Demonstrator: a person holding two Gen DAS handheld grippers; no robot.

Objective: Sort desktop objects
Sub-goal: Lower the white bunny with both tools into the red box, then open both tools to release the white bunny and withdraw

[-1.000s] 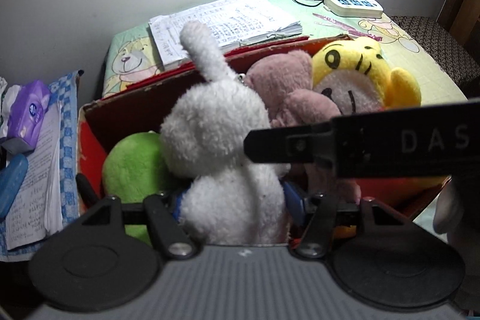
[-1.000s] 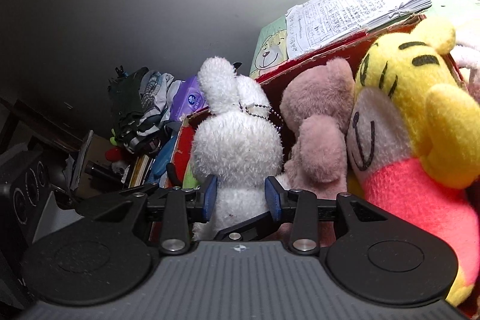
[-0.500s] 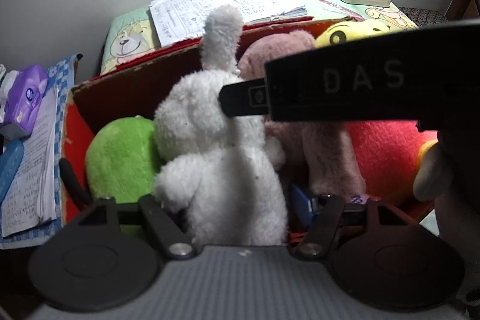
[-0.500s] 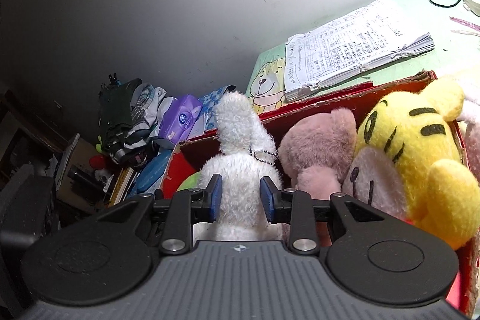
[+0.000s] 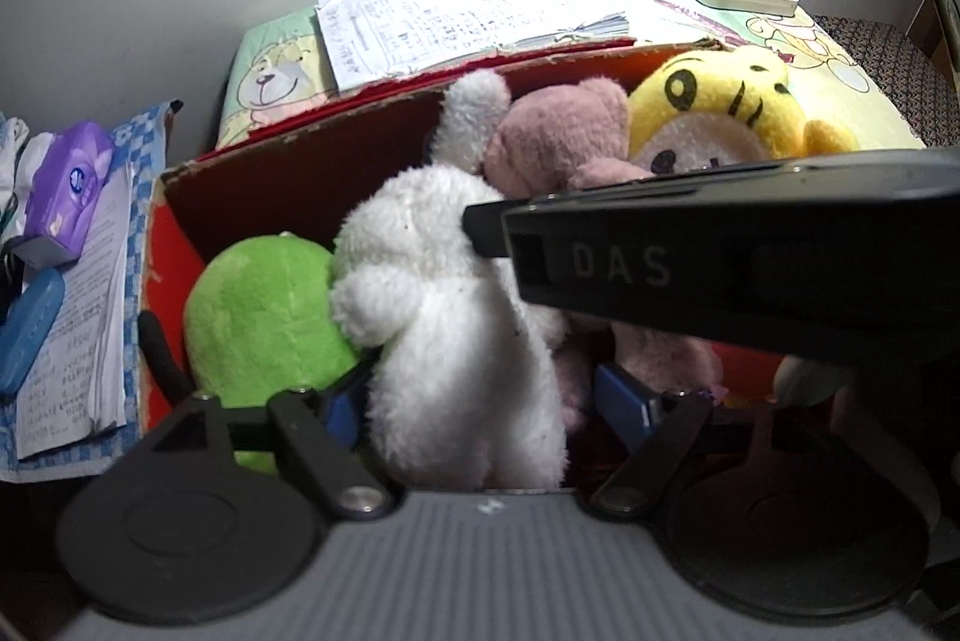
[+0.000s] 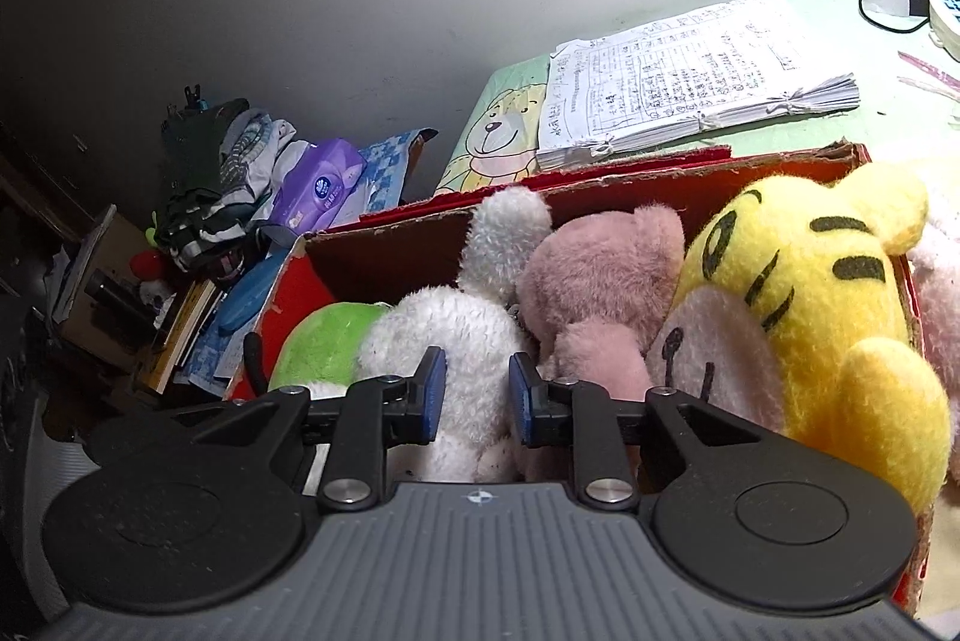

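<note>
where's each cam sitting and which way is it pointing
Left wrist: sits on the left gripper, looking down into the red box at the white rabbit; its opening jaws flank the rabbit, and the right gripper's side crosses the view.
Right wrist: sits on the right gripper, looking down and toward the wall; its pads pinch the rabbit.
Shared: rabbit, green plush, pink bear, yellow tiger, papers.

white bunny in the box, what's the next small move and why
Probably draw the left gripper back and clear. Its jaws are opening with the white bunny between them, pads off the fur, while the right gripper is shut on the bunny. The bunny stands in the red box between the green plush and pink bear.
</note>
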